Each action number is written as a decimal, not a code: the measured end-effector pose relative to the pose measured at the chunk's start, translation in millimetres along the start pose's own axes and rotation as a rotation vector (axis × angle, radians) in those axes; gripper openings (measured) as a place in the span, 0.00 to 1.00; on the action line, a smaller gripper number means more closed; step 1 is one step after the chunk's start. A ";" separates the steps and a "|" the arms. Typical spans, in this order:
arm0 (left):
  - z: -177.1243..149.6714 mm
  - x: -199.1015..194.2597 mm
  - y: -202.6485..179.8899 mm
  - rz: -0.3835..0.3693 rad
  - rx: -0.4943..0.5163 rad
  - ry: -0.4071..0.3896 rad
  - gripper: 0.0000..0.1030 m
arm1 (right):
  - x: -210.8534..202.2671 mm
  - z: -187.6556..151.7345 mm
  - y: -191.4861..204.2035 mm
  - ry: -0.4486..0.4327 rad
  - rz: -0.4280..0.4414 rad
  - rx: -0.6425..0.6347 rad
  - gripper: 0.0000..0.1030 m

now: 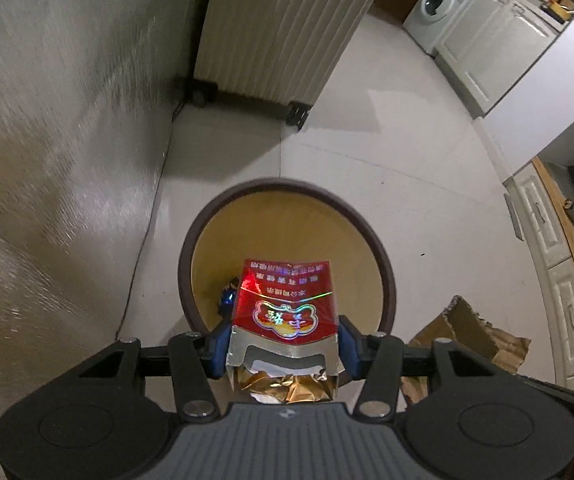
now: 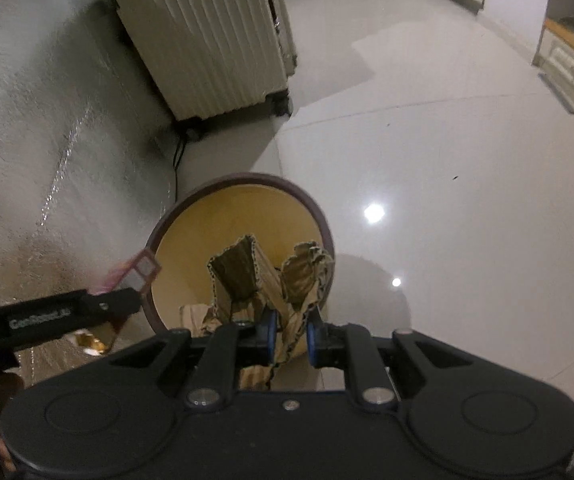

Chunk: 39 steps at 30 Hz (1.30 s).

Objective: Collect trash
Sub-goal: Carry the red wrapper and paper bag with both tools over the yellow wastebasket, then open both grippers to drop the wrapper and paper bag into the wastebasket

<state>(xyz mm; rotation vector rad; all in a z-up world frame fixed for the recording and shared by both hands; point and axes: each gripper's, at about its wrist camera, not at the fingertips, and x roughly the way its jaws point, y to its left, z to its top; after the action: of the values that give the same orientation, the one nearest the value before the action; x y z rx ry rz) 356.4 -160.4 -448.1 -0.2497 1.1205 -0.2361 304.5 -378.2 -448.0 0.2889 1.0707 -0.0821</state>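
Both jaws clamp trash above the bin [image 1: 287, 200].

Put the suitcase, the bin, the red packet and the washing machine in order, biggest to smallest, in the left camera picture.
1. Suitcase
2. Bin
3. Red packet, though it sits close to the camera, so it looks bigger than it is
4. Washing machine, far away, so it looks small

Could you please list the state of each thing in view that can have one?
Left gripper: shut on the red cigarette pack.
Red cigarette pack: open, gold foil showing, held over the bin.
Right gripper: shut on the torn cardboard.
Torn cardboard: crumpled, held over the bin.
Bin: open, upright, some trash inside.
Suitcase: closed, upright.
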 end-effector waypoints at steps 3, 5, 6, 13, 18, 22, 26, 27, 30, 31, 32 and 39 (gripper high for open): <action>0.5 16.7 4.3 0.007 -0.030 0.026 0.51 | 13.3 2.5 4.0 0.021 -0.013 -0.034 0.15; 0.9 25.8 6.9 0.010 -0.043 0.040 0.51 | 21.7 4.5 7.6 0.029 -0.014 -0.063 0.15; 1.6 30.0 8.7 0.011 -0.051 0.045 0.51 | 24.7 4.3 10.4 0.032 -0.015 -0.082 0.15; 11.4 47.3 16.7 -0.018 -0.133 0.038 0.52 | 48.5 18.4 24.3 0.038 -0.012 -0.146 0.17; 16.5 48.6 14.4 -0.010 -0.101 0.061 0.58 | 63.3 28.5 30.1 0.045 0.021 -0.161 0.34; 12.7 53.3 16.7 -0.003 -0.100 0.090 0.63 | 70.7 27.7 29.8 0.072 0.008 -0.172 0.39; 11.0 55.0 16.0 0.017 -0.081 0.104 0.67 | 73.4 22.5 27.6 0.091 -0.003 -0.205 0.40; 10.4 55.4 15.1 0.023 -0.071 0.112 0.68 | 73.8 21.6 26.4 0.094 -0.006 -0.209 0.40; 8.3 57.8 12.9 0.039 -0.046 0.130 0.71 | 74.1 19.9 21.9 0.105 -0.006 -0.213 0.40; 7.9 58.0 11.5 0.045 -0.035 0.136 0.73 | 73.0 18.9 20.7 0.105 -0.005 -0.214 0.40; 7.8 58.0 10.3 0.051 -0.026 0.141 0.75 | 72.3 18.5 20.4 0.108 -0.002 -0.216 0.40; 11.2 51.4 10.0 0.091 0.017 0.149 0.81 | 69.7 17.3 16.4 0.111 -0.012 -0.197 0.49</action>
<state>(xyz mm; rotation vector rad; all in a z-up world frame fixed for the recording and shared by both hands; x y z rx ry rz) 388.5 -166.0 -490.5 -0.1678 1.2739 -0.1853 356.1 -362.0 -498.1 0.1098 1.1811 0.0294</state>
